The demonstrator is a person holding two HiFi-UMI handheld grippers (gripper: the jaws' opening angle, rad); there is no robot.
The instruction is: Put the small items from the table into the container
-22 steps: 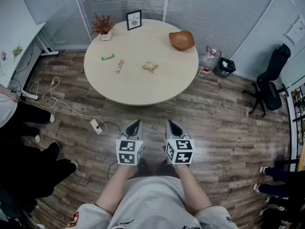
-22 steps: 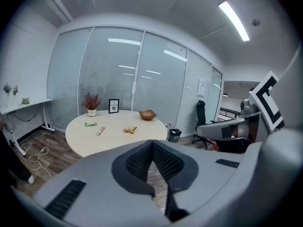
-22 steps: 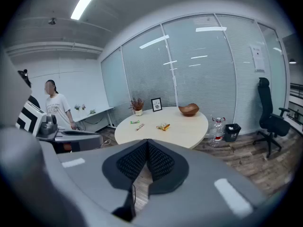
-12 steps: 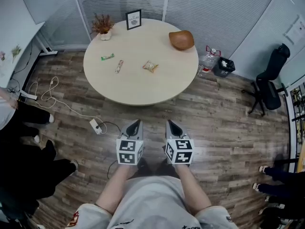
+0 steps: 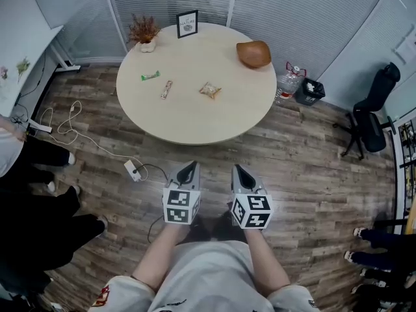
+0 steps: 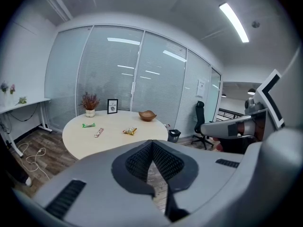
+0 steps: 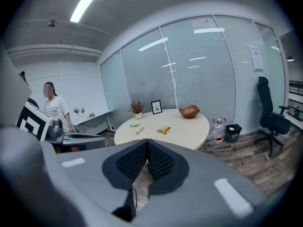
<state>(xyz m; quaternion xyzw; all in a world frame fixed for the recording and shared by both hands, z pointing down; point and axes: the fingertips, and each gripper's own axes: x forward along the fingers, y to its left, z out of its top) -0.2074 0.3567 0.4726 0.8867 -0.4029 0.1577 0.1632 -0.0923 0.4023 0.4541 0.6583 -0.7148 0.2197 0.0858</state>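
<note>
On the round beige table (image 5: 195,109) lie a green wrapped bar (image 5: 150,76), a striped snack bar (image 5: 166,89) and a yellow snack packet (image 5: 209,90). A brown wooden bowl (image 5: 253,53) stands at the table's far right. My left gripper (image 5: 190,167) and right gripper (image 5: 238,171) hang side by side over the floor, short of the table's near edge, both shut and empty. The left gripper view shows the same items: bar (image 6: 88,125), snack bar (image 6: 98,132), packet (image 6: 129,131), bowl (image 6: 147,115). The right gripper view shows the packet (image 7: 164,129) and bowl (image 7: 189,111).
A potted dried plant (image 5: 144,31) and a framed sign (image 5: 187,23) stand at the table's back. A water bottle (image 5: 286,83), a black bin (image 5: 307,90) and an office chair (image 5: 372,119) are to the right. Cables and a power strip (image 5: 132,170) lie on the floor at left. People stand left.
The view has shifted forward a little toward the table; both grippers sit slightly closer to its near edge. The jaws stay shut.
</note>
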